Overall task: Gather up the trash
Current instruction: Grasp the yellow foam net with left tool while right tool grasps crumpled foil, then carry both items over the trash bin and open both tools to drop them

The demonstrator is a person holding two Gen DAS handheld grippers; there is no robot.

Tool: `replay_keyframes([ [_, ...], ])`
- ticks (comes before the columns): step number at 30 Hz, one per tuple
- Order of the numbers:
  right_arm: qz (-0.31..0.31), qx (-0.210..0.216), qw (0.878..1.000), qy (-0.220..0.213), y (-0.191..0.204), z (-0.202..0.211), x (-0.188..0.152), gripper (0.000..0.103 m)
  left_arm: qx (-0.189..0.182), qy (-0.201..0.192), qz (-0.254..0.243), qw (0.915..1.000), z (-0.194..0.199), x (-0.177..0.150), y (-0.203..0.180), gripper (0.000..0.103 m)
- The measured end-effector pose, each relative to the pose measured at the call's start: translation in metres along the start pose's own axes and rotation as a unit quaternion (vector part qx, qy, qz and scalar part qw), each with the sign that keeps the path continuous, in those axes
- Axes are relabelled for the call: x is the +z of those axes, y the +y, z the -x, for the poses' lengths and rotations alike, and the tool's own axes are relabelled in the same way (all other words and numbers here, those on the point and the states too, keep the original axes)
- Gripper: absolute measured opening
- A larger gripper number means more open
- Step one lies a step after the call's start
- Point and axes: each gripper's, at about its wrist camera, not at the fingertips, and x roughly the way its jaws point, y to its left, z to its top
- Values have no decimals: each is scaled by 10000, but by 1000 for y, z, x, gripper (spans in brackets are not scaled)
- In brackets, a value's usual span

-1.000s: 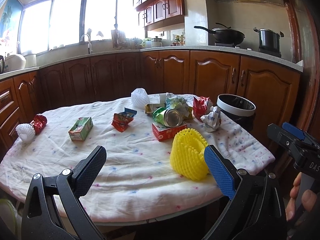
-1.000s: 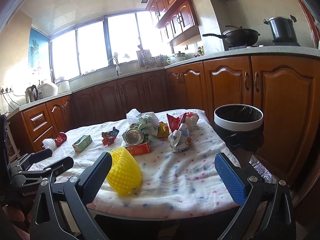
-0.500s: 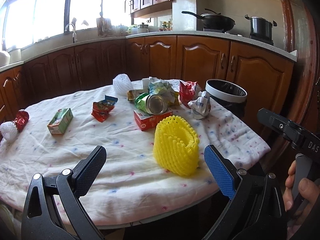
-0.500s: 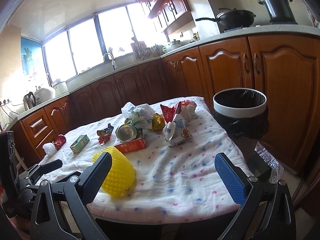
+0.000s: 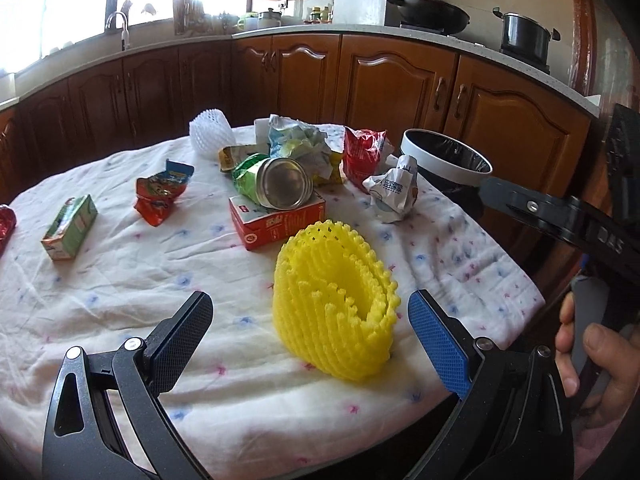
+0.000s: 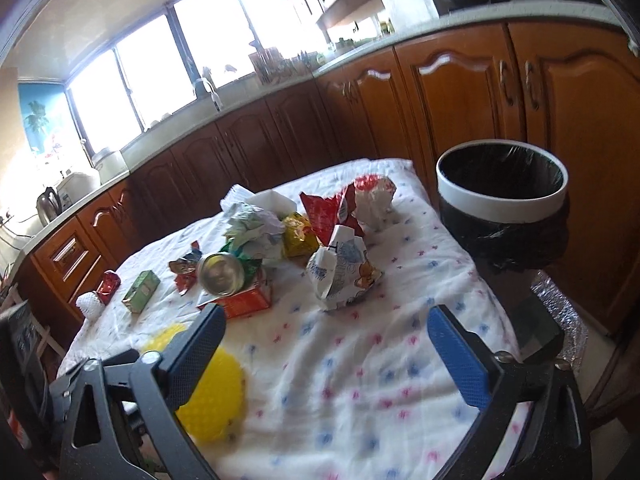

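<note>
Fingers, left gripper (image 5: 308,330): spread wide, yellow foam net (image 5: 334,304) between them, untouched, lined up for pickup.
Fingers, right gripper (image 6: 326,346): apart, just narrowing, empty, aimed at crumpled wrapper (image 6: 342,270) ahead.
Bin (image 6: 502,196): beyond, awaiting trash.

I see the foam net (image 5: 334,304) nearest me on the desk (image 5: 120,280), between the fingers of my left tool (image 5: 310,332), touching neither. Behind it a can (image 5: 280,184) lies on a flat box (image 5: 276,220), with crumpled wrappers (image 5: 300,148) piled behind them. A small carton (image 5: 70,226) lies well to the left. The bin (image 6: 502,196) stands beside the desk's right edge.
</note>
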Motion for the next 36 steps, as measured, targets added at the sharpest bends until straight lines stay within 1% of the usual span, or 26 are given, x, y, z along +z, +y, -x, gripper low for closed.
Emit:
replay_keyframes([
  [1,-29,27,10000,82,-2,-9,4,91,1,29,-2,10000,-3,1,0,99],
  [3,-97,58,9997,213,-4,-23,10,85,-6,129,-29,9999,-11,3,0,90],
  [5,-144,65,9994,323,-8,-37,18,79,-104,283,-13,9995,-21,5,0,69],
  [6,-159,68,9992,358,-8,-42,21,76,-153,328,1,9993,-24,5,0,63],
  [7,-164,57,9991,394,-10,-48,24,74,-211,377,12,9991,-27,6,0,52],
  [8,-161,28,9989,431,-10,-53,27,70,-254,414,19,9988,-30,7,-1,44],
  [9,-154,9,9987,487,-12,-59,29,65,-285,422,26,9987,-32,9,0,42],
  [10,-165,29,9983,554,-13,-65,31,62,-322,421,39,9986,-33,12,0,37],
  [11,-167,45,9979,624,-15,-71,31,52,-362,422,54,9984,-35,14,1,30],
  [12,-150,22,9975,694,-14,-76,32,35,-418,426,71,9982,-36,17,1,26],
  [13,-136,2,9972,734,-14,-79,32,32,-452,425,76,9980,-36,21,1,23],
  [14,-130,34,9976,683,-15,-78,31,30,-467,404,74,9981,-36,24,1,23],
  [15,-115,48,9978,655,-15,-75,31,26,-477,394,68,9981,-37,26,0,22],
  [17,-110,90,9980,609,-17,-70,32,25,-540,378,74,9978,-38,31,-1,22],
  [19,-156,146,9982,560,-20,-61,33,24,-577,336,65,9977,-37,38,-2,22],
  [23,-250,113,9988,398,-32,-41,38,24,-704,267,4,9972,-38,52,-7,22],
  [29,-501,-208,9985,36,-70,-6,51,24,-871,190,-182,9959,-48,77,-27,22],
  [36,-764,-561,9952,-248,-117,15,70,24,-1050,100,-419,9935,-67,107,-61,22],
])
